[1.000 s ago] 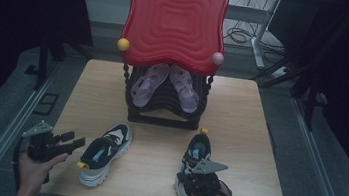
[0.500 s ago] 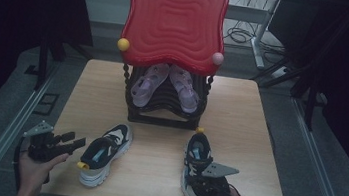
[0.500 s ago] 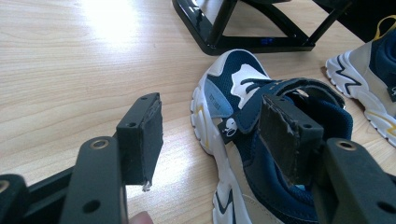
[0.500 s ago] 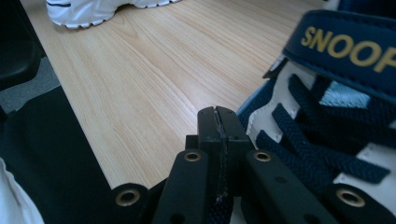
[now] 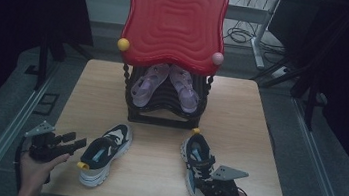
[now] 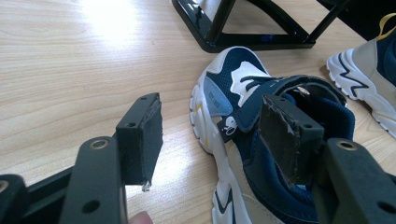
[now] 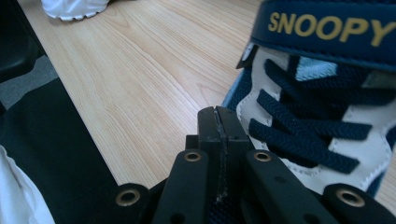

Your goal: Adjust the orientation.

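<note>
Sliding toward the counter's near edge, the right tongs [image 5: 212,188] stay pressed shut, empty, over the right sneaker [image 5: 196,163] by the near right corner. Left tongs [image 5: 73,143] gape beside the left sneaker [image 5: 102,153], gripping nothing yet.

Your left gripper [image 5: 68,143] is matte black, with a grey three-cornered plate on top, brass-ringed screw holes and worn, frayed pads [image 6: 142,140]. Your right gripper [image 7: 219,126] matches it, grey plate included, with a black cable looping behind it.
</note>
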{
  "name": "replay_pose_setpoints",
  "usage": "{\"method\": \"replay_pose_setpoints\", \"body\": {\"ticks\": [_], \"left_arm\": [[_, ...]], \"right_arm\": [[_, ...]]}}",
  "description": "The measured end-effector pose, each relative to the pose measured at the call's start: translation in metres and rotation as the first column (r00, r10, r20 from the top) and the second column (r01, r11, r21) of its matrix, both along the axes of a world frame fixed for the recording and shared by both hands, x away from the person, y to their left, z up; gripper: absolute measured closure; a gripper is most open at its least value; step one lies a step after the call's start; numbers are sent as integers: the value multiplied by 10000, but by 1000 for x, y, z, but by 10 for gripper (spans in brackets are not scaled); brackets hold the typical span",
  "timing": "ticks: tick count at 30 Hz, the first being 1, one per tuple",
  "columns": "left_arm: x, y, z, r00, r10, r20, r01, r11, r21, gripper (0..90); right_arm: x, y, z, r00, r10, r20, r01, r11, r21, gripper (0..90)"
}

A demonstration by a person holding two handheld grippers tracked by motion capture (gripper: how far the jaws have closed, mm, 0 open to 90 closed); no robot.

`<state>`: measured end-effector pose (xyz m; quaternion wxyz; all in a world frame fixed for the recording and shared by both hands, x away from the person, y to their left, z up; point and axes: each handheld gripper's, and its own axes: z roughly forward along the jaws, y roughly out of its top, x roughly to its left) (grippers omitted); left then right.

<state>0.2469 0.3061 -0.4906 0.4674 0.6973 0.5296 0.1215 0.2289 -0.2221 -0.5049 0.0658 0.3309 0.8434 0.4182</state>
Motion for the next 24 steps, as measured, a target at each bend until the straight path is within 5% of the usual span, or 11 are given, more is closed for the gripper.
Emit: {"method": "replay_pose_setpoints", "body": {"ticks": [4, 24], "left_arm": [[0, 1, 0, 9999, -109, 19, 109, 9996, -245, 402], [1, 0, -2, 9999, -130, -36, 129, 9997, -197, 400]], "right_arm": [[0, -12, 1, 9997, -225, -61, 225, 9997, -53, 895], [9, -51, 5, 9928, -1165, -280, 1157, 9929, -292, 895]]}}
